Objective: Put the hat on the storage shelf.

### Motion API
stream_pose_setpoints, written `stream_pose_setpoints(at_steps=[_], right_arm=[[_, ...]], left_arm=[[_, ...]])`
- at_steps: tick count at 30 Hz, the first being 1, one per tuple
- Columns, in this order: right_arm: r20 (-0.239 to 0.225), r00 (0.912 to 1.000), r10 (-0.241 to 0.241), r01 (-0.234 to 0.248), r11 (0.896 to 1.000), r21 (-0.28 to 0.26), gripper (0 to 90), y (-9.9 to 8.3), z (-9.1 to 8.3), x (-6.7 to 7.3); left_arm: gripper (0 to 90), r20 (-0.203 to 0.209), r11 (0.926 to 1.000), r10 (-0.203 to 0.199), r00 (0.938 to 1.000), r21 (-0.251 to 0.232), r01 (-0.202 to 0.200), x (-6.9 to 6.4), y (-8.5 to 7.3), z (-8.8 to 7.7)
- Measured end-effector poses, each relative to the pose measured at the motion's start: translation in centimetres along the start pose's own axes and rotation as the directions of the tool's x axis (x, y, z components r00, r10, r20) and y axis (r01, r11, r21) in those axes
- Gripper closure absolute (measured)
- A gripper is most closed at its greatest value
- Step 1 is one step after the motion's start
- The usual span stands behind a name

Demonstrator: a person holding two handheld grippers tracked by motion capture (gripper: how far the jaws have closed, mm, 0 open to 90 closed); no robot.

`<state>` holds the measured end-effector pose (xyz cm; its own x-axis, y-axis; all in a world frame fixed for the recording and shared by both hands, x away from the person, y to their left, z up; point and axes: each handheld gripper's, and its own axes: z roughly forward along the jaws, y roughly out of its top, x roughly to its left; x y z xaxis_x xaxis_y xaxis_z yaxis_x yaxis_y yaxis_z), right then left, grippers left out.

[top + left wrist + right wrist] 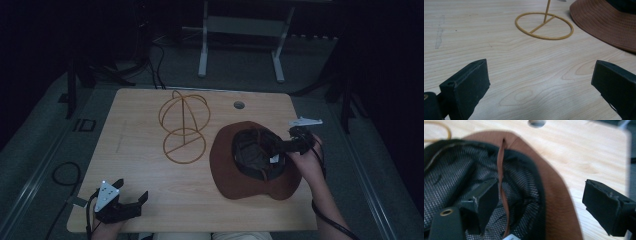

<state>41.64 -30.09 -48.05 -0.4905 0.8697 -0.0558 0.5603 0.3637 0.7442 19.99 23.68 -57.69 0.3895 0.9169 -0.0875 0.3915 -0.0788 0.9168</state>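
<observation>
Wooden table (150,165), lit dimly. Brown hat (252,162) lies upside down on table's right half, black mesh lining up. Wire hat stand (184,125) upright just left of hat, apart from it. Right gripper (280,147) w/ jaws spread, one inside crown, other over brim. Left gripper (131,197) at near-left corner, jaws spread wide, nothing betw. them.

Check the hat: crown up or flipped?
Flipped. The brown hat lies crown down on the table, its black mesh lining facing up, with one jaw of the open right gripper inside it.
</observation>
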Motion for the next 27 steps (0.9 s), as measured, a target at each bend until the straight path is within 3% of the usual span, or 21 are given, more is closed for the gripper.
stream_pose_setpoints(at_steps=[3, 4, 9, 12, 13, 14, 15, 16, 19, 21, 22, 23, 25, 27], right_arm=[[0.028, 0.9995, -0.014, 0.013, 0.999, 0.042, 13.4, 0.0, 1.3, -0.2], [0.027, 0.9996, -0.002, 0.0, 0.997, 0.081, 14.0, 0.0, 2.6, -0.5], [0.041, 0.9989, -0.024, 0.02, 0.994, 0.106, 20.4, 0.2, 4.0, -0.6], [0.053, 0.9956, -0.077, 0.069, 0.987, 0.147, 35.0, 0.5, 5.1, -0.4], [0.053, 0.9956, -0.077, 0.069, 0.987, 0.147, 35.0, 0.5, 5.1, -0.4], [0.039, 0.9959, -0.081, 0.074, 0.984, 0.165, 49.9, 0.5, 5.7, -0.2], [0.044, 0.994, -0.1, 0.091, 0.98, 0.175, 50.1, 0.5, 6.0, -0.1], [0.072, 0.9888, -0.131, 0.116, 0.975, 0.19, 54.8, 0.4, 6.3, 0.2], [0.103, 0.9814, -0.162, 0.138, 0.969, 0.205, 60.2, 0.4, 6.7, 0.6], [0.143, 0.9661, -0.215, 0.181, 0.959, 0.218, 64.1, 0.3, 7.0, 1.0], [0.143, 0.9661, -0.215, 0.181, 0.959, 0.218, 64.1, 0.3, 7.0, 1.0], [0.178, 0.9511, -0.252, 0.21, 0.951, 0.225, 70.3, 0.0, 7.4, 1.5], [0.187, 0.9539, -0.235, 0.193, 0.957, 0.219, 77.0, -0.1, 7.4, 1.5], [0.183, 0.9632, -0.197, 0.159, 0.967, 0.2, 81.7, -0.2, 7.2, 1.1]], left_arm=[[1.8, 0.006, 1.0, 0.003, 1.0, 0.0, -0.003, 0.0, 0.0, 0.0], [1.8, 0.005, 1.0, -0.001, 1.0, 0.002, 0.001, 0.0, 0.0, 0.0], [2.1, 0.018, 1.0, -0.008, 0.9998, 0.003, 0.008, 0.1, -0.1, 0.0], [2.1, 0.014, 0.9999, -0.001, 0.9999, 0.012, 0.001, 0.0, -0.1, 0.1], [2.1, 0.014, 0.9999, -0.001, 0.9999, 0.012, 0.001, 0.0, -0.1, 0.1], [2.1, 0.024, 0.9999, 0.0, 0.9997, 0.016, 0.0, 0.0, -0.1, 0.1], [2.1, 0.024, 0.9999, 0.0, 0.9997, 0.016, 0.0, 0.0, -0.1, 0.1], [2.1, 0.032, 0.9998, 0.002, 0.9995, 0.017, -0.003, 0.0, -0.1, 0.1], [2.2, 0.035, 0.9998, 0.004, 0.9994, 0.019, -0.004, 0.0, -0.1, 0.2], [2.2, 0.033, 0.9998, 0.004, 0.9995, 0.021, -0.004, 0.0, -0.1, 0.2], [2.2, 0.033, 0.9998, 0.004, 0.9995, 0.021, -0.004, 0.0, -0.1, 0.2], [2.2, 0.037, 0.9998, 0.0, 0.9993, 0.021, -0.001, 0.0, -0.1, 0.2], [2.2, 0.035, 0.9998, -0.003, 0.9994, 0.018, 0.002, 0.1, -0.1, 0.0], [2.2, 0.037, 0.9998, -0.006, 0.9993, 0.018, 0.005, 0.1, -0.1, 0.0]])
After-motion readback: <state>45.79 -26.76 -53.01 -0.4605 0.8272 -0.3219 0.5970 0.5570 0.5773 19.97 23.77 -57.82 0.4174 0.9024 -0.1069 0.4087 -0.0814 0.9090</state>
